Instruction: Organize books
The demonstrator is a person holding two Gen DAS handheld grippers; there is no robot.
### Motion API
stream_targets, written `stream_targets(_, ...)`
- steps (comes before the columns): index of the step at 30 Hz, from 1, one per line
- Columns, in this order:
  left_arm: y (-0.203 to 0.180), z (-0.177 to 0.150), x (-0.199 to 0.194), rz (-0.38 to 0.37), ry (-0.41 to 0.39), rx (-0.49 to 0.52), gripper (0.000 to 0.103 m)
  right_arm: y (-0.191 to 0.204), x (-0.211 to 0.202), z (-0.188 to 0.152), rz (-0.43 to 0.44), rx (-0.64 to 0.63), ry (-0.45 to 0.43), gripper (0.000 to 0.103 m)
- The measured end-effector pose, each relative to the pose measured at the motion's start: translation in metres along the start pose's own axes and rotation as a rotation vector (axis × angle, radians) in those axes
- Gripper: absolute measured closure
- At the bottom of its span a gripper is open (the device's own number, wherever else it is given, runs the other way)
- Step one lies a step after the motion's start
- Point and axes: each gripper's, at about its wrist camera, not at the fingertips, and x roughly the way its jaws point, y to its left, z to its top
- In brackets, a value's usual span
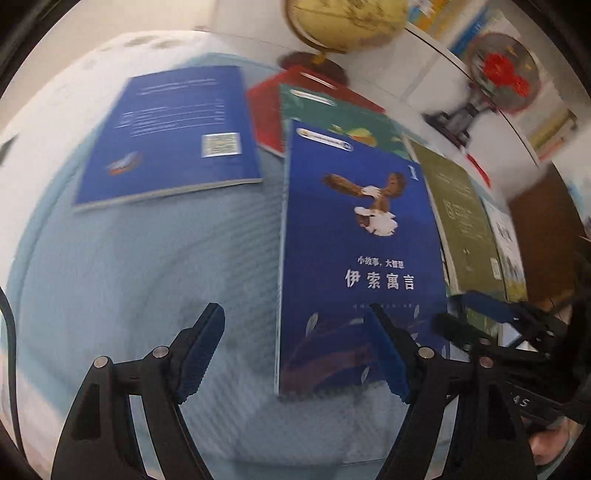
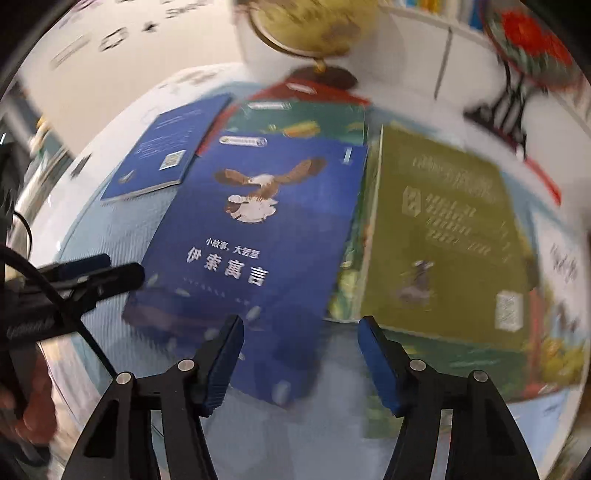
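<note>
A blue book with an eagle on its cover (image 1: 362,240) (image 2: 258,229) lies flat on top of overlapping books. My left gripper (image 1: 295,350) stands open above its near left edge, the right finger over the cover and the left finger over the mat. It also shows at the left of the right wrist view (image 2: 118,267). My right gripper (image 2: 301,363) is open over the book's near right corner, pads apart from it, and appears at the right of the left wrist view (image 1: 458,308). A second blue book (image 1: 170,136) (image 2: 162,147) lies back-cover up to the left.
Red (image 1: 269,107), green (image 1: 343,122), olive (image 2: 443,229) and colourful (image 2: 554,295) books lie around the eagle book on a light blue mat (image 1: 129,277). A globe (image 1: 343,22) and a fan-shaped ornament (image 1: 498,74) stand behind. A hand (image 2: 33,406) holds the left gripper.
</note>
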Motion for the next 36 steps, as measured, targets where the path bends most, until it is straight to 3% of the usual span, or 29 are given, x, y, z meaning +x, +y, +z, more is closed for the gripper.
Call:
stream_targets(3, 0.002, 0.01, 0.018, -0.047, 0.063, 0.054, 0.03, 0.005, 0.007, 0.002, -0.035, 0.06, -0.002, 0.04)
stream_targets(6, 0.0, 0.013, 0.028, -0.081, 0.088, 0.1, 0.044, 0.01, 0.021, 0.002, -0.066, 0.092, 0.039, 0.04)
stream_targets(7, -0.001, 0.013, 0.026, -0.124, 0.084, 0.11, 0.06, 0.01, 0.025, 0.001, -0.046, 0.109, 0.047, 0.04)
stream_targets(9, 0.0, 0.013, 0.021, -0.173, 0.088, 0.101, 0.06, 0.007, 0.028, -0.002, -0.013, 0.144, 0.049, 0.037)
stream_targets(15, 0.001, 0.014, -0.019, -0.436, 0.022, 0.046, 0.06, -0.011, 0.025, -0.014, 0.08, 0.21, 0.03, 0.035)
stream_targets(17, -0.005, 0.012, -0.019, -0.392, 0.016, 0.062, 0.06, -0.014, 0.022, -0.017, 0.116, 0.216, 0.028, 0.034)
stream_targets(20, -0.013, 0.009, 0.0, -0.212, 0.043, 0.106, 0.068, -0.019, 0.022, -0.019, 0.157, 0.233, 0.031, 0.031)
stream_targets(23, -0.005, 0.009, 0.014, -0.16, 0.056, 0.078, 0.075, -0.021, 0.021, -0.021, 0.197, 0.248, 0.023, 0.018)
stream_targets(26, 0.004, 0.01, 0.016, -0.21, 0.064, 0.005, 0.075, -0.019, 0.021, -0.023, 0.2, 0.246, 0.016, 0.016)
stream_targets(32, 0.016, 0.01, -0.004, -0.432, 0.046, -0.119, 0.075, -0.031, 0.018, -0.024, 0.233, 0.29, 0.017, 0.016)
stream_targets(36, 0.02, 0.007, 0.001, -0.516, 0.048, -0.179, 0.075, -0.033, 0.017, -0.023, 0.244, 0.3, 0.022, 0.016)
